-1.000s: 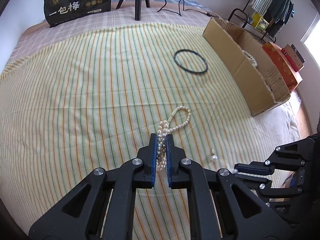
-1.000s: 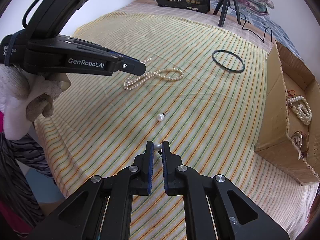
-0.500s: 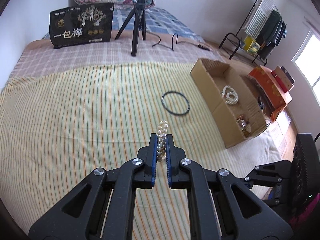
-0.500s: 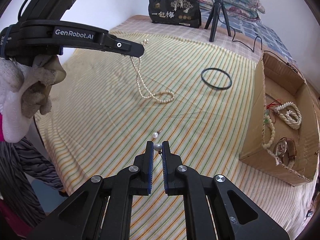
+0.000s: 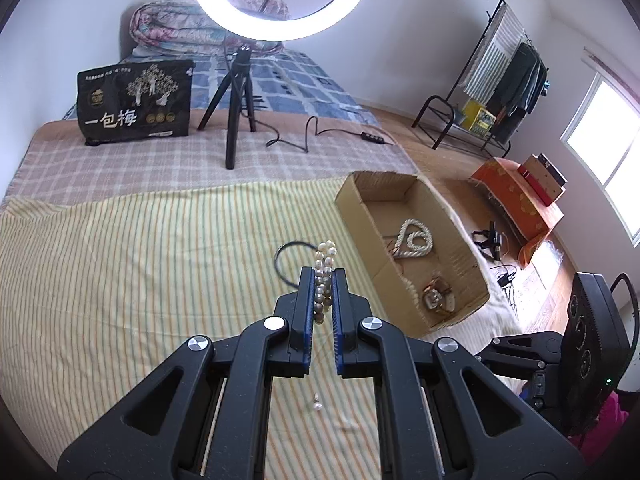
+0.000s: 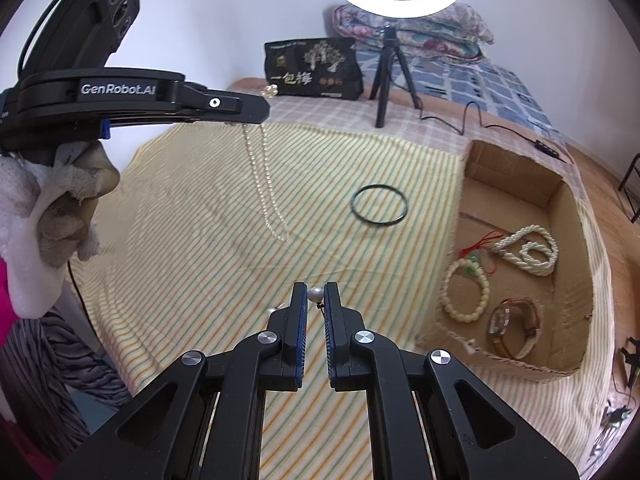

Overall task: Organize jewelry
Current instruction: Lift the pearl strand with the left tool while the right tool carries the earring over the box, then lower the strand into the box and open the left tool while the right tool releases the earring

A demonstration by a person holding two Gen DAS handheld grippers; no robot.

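My left gripper (image 5: 322, 276) is shut on a pearl necklace (image 5: 323, 280) and holds it high above the striped bedspread; in the right wrist view the necklace (image 6: 267, 196) hangs down from that gripper (image 6: 264, 102) in a long loop. My right gripper (image 6: 315, 293) is shut on a pearl earring (image 6: 315, 294), lifted off the bed. A second pearl earring (image 5: 317, 405) lies on the bedspread below. A black bangle (image 6: 379, 204) lies flat near the cardboard box (image 6: 516, 184), which holds a white bead necklace (image 6: 528, 249), a bead bracelet (image 6: 466, 292) and a watch (image 6: 514, 328).
A ring light on a black tripod (image 5: 236, 96) and a black snack bag (image 5: 134, 104) stand at the back of the bed. A cable (image 5: 316, 132) runs across the checked blanket. An orange box (image 5: 516, 200) and a clothes rack (image 5: 500, 92) stand on the floor at the right.
Both grippers have risen. The left one lifted the pearl necklace off the bedspread until it hangs free. The right one rose with the pearl earring. The box interior has come into view.
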